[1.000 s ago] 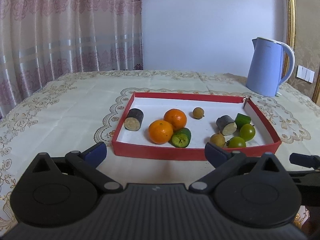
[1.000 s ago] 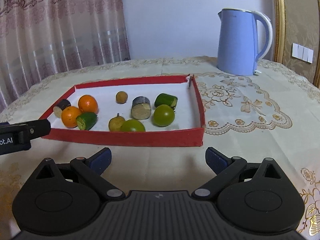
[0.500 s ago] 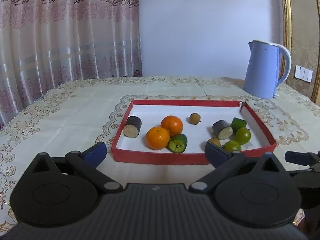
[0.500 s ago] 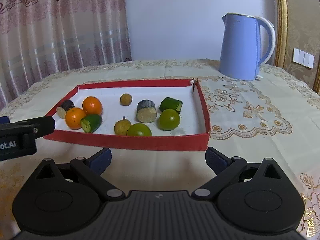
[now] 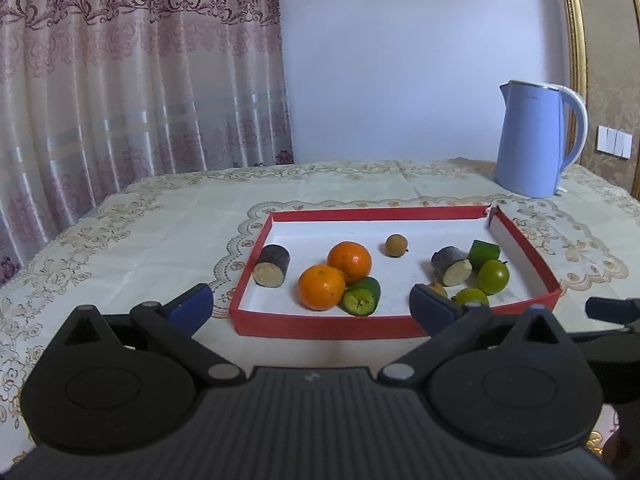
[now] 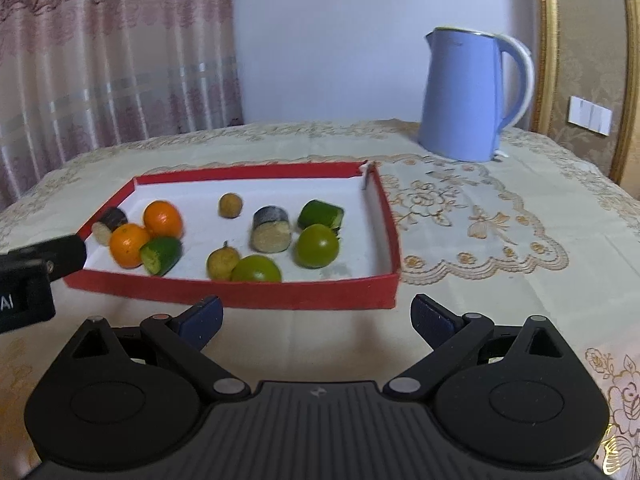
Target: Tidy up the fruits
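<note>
A: Where do we have our grippers?

B: Both hover over the tabletop [image 6: 500,200] on the near side of the red tray [image 6: 256,294]. Our left gripper [image 5: 310,304] has its jaws released, nothing between them; our right gripper [image 6: 316,318] is just as wide and empty.

A: And the fruit?

B: All inside the red tray. Toward its left end we see two oranges [image 5: 322,287] touching, a cut green piece [image 5: 361,297] against the nearer one, and a dark sugarcane chunk [image 5: 272,266] by the left wall. A small brown longan [image 5: 396,245] lies alone mid-tray. Toward the right end sit another cane chunk [image 6: 271,228], two green tomatoes [image 6: 317,246], a second longan [image 6: 222,262] and a green piece [image 6: 322,215].

A: Beyond the tray?

B: A blue kettle [image 6: 464,96], behind its far right corner.
</note>
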Action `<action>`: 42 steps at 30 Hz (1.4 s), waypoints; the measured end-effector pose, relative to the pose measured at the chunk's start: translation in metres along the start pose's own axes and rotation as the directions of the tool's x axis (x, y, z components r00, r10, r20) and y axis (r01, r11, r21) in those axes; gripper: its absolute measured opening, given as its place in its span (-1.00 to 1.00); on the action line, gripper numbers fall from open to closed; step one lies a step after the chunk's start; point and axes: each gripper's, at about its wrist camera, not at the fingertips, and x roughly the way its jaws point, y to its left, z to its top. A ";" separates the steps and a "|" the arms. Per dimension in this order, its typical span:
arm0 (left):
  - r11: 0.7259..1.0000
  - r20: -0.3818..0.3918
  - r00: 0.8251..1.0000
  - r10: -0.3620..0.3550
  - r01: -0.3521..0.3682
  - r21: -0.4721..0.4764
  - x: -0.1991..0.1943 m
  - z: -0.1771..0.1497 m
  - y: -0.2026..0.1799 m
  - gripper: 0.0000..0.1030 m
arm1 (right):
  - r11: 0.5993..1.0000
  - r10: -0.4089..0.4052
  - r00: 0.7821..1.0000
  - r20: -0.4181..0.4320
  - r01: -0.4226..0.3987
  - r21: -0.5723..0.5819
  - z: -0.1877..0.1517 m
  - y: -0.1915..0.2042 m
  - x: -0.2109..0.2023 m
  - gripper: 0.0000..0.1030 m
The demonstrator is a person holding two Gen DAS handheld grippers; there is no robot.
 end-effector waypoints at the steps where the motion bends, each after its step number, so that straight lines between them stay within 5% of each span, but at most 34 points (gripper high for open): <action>1: 1.000 0.002 1.000 0.005 -0.005 0.003 0.000 0.000 -0.001 1.00 | 1.000 -0.001 1.000 0.002 0.001 0.006 0.000 -0.002 0.000 0.96; 42: 0.999 0.000 1.000 -0.005 0.005 0.035 0.004 -0.005 -0.003 1.00 | 0.999 -0.049 0.999 -0.019 0.049 -0.018 0.003 0.006 0.011 0.96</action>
